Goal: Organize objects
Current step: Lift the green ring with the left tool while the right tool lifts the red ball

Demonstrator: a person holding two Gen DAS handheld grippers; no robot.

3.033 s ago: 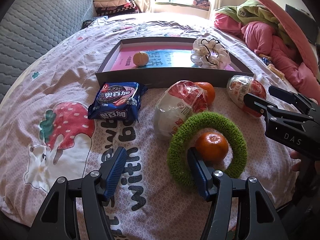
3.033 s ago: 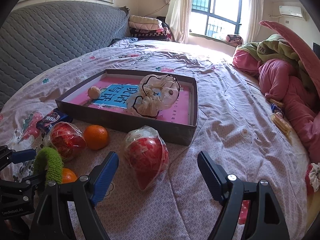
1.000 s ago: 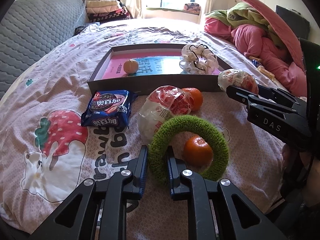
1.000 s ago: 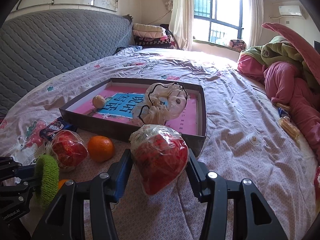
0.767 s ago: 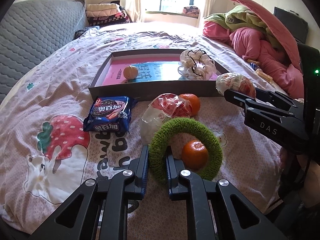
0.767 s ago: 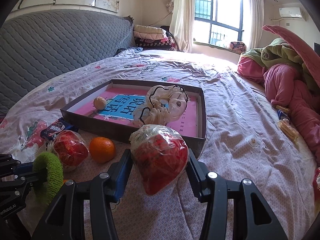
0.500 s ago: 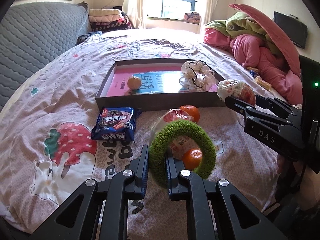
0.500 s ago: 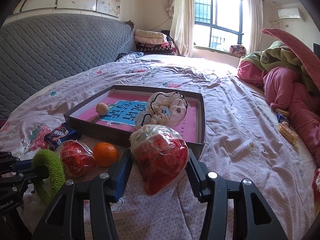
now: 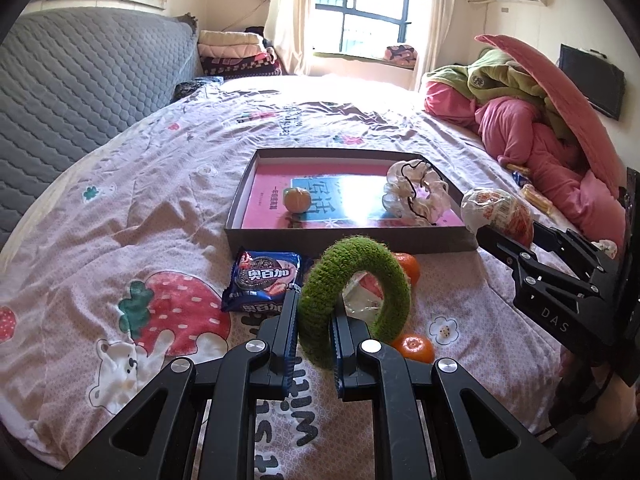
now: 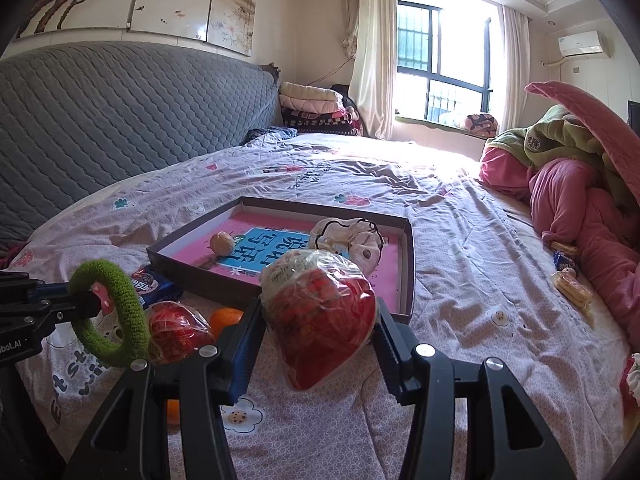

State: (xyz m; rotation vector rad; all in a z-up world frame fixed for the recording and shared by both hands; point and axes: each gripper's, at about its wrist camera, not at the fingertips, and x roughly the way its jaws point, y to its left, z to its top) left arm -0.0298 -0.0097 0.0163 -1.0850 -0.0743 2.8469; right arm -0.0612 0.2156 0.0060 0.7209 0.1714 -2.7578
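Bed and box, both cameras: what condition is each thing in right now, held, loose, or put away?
left gripper: shut on the green ring
green ring: held up off the bed
right gripper: clamped on the wrapped red snack
wrapped red snack: lifted
box: open, no lid
white scrunchie: in the box
small orange: in the box
cookie packet: sealed, on the bed

Folded blankets (image 10: 312, 110), pink quilt (image 9: 548, 152)
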